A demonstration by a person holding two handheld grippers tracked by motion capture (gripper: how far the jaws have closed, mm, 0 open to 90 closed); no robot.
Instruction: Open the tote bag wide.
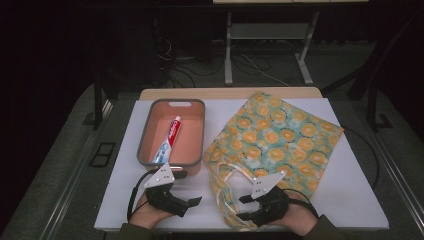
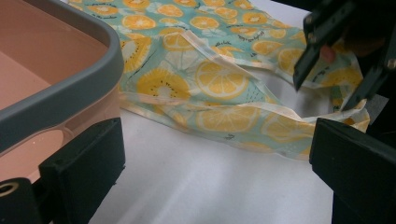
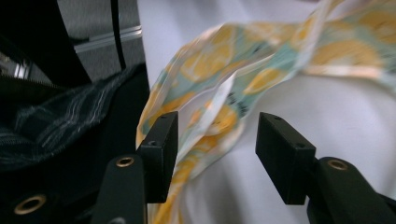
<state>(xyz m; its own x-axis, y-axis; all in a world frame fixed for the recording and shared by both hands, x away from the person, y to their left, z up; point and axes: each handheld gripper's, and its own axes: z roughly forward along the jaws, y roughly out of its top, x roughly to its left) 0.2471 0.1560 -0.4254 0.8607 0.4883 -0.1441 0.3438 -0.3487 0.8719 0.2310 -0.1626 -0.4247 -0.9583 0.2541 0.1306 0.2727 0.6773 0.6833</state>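
High view: a white table [image 1: 350, 200] carries a pink bin with a grey rim [image 1: 145, 131] near its far-left corner. A toothpaste tube [image 1: 169, 140] lies inside the bin, lengthwise. To the right, a fabric bag printed with orange slices [image 1: 280, 135] lies flat across the table's far-right part, its cream handles [image 1: 227, 192] trailing toward the near edge. A person's two hands come in at the near edge. The left tool [image 1: 186, 189] sits just in front of the bin's near wall, jaws spread and empty. The right tool [image 1: 243, 207] rests at the bag's handles, jaws spread around the fabric there.

Left gripper view: the spread black jaws frame bare table. The bin's grey rim curves at upper left, just beside the left jaw. The bag's handles and mouth lie ahead, and the right tool [image 2: 327, 79] hovers at upper right over them.

Right gripper view: a loose, twisted band of the bag's handle [image 3: 210, 126] passes between the spread jaws, touching or nearly touching the left one; it is not yet pinched.

Likely risks, as a judgement: the band is limp and folded, so closing here could catch only one layer or let it slip out. The left tool, so near the bin, could nudge it.
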